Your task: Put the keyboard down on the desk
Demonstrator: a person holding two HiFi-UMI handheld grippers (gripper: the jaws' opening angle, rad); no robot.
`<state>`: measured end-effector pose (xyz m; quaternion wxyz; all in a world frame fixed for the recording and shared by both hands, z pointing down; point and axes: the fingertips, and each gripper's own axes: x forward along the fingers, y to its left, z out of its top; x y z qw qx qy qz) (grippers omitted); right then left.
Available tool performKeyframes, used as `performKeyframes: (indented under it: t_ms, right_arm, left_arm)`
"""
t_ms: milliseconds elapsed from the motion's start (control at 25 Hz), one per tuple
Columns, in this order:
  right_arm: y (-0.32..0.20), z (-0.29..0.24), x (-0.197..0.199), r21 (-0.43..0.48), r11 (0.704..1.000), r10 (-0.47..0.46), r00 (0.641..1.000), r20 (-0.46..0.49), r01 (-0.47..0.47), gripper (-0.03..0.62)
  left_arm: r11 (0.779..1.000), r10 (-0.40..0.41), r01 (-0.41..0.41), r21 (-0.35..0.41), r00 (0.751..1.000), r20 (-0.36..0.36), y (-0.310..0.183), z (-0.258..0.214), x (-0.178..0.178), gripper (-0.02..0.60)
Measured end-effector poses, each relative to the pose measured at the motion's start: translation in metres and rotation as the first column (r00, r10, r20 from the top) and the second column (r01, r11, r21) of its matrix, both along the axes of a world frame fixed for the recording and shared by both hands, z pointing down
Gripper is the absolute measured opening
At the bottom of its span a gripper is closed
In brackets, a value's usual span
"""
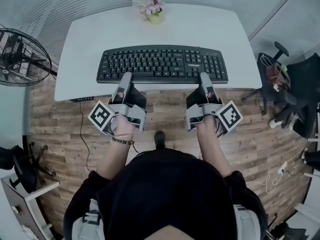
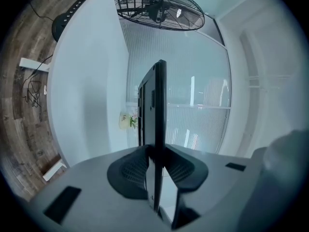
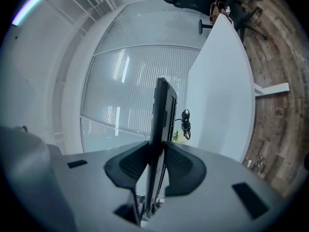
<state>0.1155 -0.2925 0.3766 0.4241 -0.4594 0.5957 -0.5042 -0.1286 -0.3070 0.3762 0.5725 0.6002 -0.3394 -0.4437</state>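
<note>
At the desk (image 1: pixel 75 54), keyboard (image 1: pixel 162 64) clamped in left tool (image 1: pixel 126 77) and right tool (image 1: pixel 204 77); flowers (image 1: pixel 151 4) in pot (image 1: pixel 156 18) beyond.

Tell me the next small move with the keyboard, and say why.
Probably lower it straight down onto the desk. The left gripper and right gripper both clamp the keyboard by its near edge, it hangs over the white desk, and both gripper views show a gap between keyboard and desktop.

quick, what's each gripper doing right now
left gripper: closed on the near edge of the keyboard
right gripper: closed on the same keyboard's near edge
</note>
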Motion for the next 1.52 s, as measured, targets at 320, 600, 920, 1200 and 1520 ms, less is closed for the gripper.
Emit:
performKeyframes:
  t_ms: [320,600,920,1200,1520]
  right_arm:
    - [0.007,-0.013,-0.004,0.035,0.999,0.010,1.000,-0.003,-0.010,0.099]
    - [-0.012,-0.011,-0.001,0.038,0.999,-0.013,1.000,0.004,0.013,0.098]
    - [-0.015,-0.010,-0.002,0.033,0.999,-0.043,0.999,-0.001,0.043,0.100]
    - [-0.018,0.001,-0.004,0.013,0.999,-0.049,0.999,-0.001,0.049,0.098]
    - [-0.021,0.018,-0.006,0.004,0.997,-0.079,0.997,-0.009,0.079,0.100]
  left_arm:
    - [0.999,0.010,-0.009,0.034,1.000,-0.004,0.006,-0.012,-0.004,0.101]
    - [0.999,-0.013,0.013,0.040,1.000,-0.002,-0.008,-0.011,-0.001,0.101]
    - [0.998,-0.041,0.041,0.037,0.999,-0.006,-0.005,-0.011,-0.002,0.101]
    - [0.999,-0.043,0.043,0.012,0.999,-0.008,-0.007,0.002,-0.003,0.101]
    - [0.999,-0.038,0.038,-0.002,0.999,0.016,-0.008,0.018,-0.005,0.101]
